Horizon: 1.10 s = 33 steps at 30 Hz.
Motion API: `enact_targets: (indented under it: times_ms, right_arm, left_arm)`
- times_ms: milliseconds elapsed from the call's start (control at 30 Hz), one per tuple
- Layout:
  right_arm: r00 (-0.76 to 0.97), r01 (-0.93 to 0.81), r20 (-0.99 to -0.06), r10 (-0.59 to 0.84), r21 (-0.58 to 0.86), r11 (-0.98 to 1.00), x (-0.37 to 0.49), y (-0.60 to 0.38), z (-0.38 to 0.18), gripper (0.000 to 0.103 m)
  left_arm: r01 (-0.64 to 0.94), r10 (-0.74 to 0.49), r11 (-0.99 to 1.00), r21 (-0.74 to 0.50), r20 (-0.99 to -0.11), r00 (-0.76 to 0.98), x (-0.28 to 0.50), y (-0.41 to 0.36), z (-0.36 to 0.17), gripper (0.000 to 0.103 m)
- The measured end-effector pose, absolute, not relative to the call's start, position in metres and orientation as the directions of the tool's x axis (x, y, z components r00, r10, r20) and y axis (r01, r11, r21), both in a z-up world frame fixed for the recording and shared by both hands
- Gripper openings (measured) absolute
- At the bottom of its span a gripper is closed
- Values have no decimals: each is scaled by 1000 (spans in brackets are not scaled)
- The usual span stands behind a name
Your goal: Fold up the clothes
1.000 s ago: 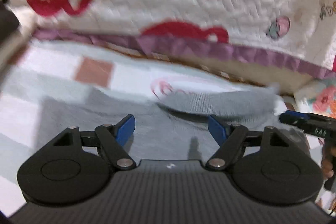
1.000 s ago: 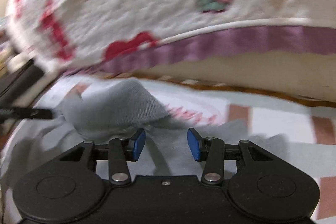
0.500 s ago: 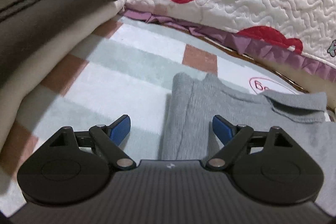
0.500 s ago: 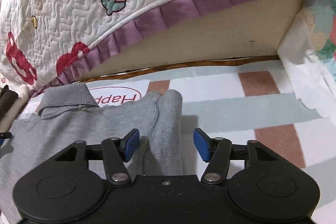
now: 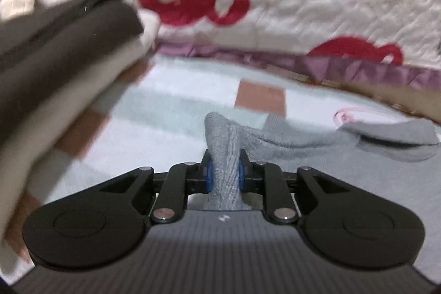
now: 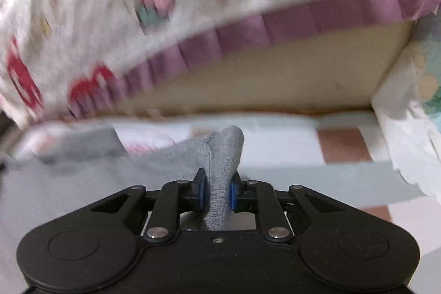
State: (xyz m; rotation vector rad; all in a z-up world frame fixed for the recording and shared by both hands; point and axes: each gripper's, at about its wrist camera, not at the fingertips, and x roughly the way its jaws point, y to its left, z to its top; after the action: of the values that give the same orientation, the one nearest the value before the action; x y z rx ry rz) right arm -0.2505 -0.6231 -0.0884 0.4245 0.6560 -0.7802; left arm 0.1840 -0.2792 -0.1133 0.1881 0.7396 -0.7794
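Observation:
A grey knit sweater (image 5: 358, 178) lies on a checked mat, collar (image 5: 391, 128) toward the far side. My left gripper (image 5: 223, 175) is shut on the sweater's left shoulder, and a fold of grey knit (image 5: 220, 134) bunches up between its blue pads. In the right wrist view my right gripper (image 6: 216, 189) is shut on the other shoulder of the sweater (image 6: 220, 153), the fabric pinched upright between the pads. The rest of the garment spreads to the left (image 6: 69, 183) of that gripper. Both views are blurred by motion.
A stack of folded clothes, dark grey over cream (image 5: 55, 68), sits close on the left. A white quilt with red bear prints and a purple frill (image 5: 330, 18) hangs along the far side above a beige bed base (image 6: 289, 79). White floral fabric (image 6: 408, 134) lies at the right.
Both grippers were open over the sweater's shoulders half a second ago. Both have since shut on the knit and bunched it up between the pads.

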Motion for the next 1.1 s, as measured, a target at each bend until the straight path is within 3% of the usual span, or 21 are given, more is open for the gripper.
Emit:
enact_targets:
  times_ms: [67,133,233,333,433,533,633,700,1000,1067,1100]
  right_arm:
    - [463,786,-703,-540,45,616,-241,-620,-85,40]
    - [455,815,-675,-581,51,578,-238,-606,-67,42]
    - [533,786,-617,-579,106,609,-237,-571,-40,48]
    - [612,689,-616,-496,107,717,-224,-526,-29,49]
    - [599,611,-664,-448,17,791,-213,-480,-46,50]
    - [567,519,-716,-408,-74,851,-203,-434,-65,56]
    - [517,434,-760,-395,-165,886,-200,-394,-90,49]
    - [562,468,-703,-435,-164,869,-223,-391,-110,52]
    - [540,741,-684,-491,109,663,-308,-444,-114,52]
    - [556,769,-665,-499,183,612,-333,-456,-118,34]
    - [551,785,-661,-509,202,586,-340,-457,-115,30]
  left_arm:
    - [690,-562,718,-89,-659,500,175,-274,-103,36]
    - [710,-586,698,-94,-643,492,163,-264,-82,54]
    - [792,-672,596,-132,-621,402,133,-252,-53,59]
    - [873,-723,459,-166,-641,259,91,-247,-51,60]
    - [923,-727,331,-199,-677,114,47,-245,-62,60]
    - [942,-635,297,-156,-769,73,13,-240,-92,59]
    - [947,-611,310,-87,-782,128,3,-229,-107,60]
    - [940,-603,329,-85,-785,140,3,-228,-109,60]
    - [944,-592,329,-18,-783,191,-5,-233,-106,67]
    - [941,-587,337,-31,-789,184,-2,-235,-104,68]
    - [944,-588,329,-21,-787,188,-3,-236,-104,69]
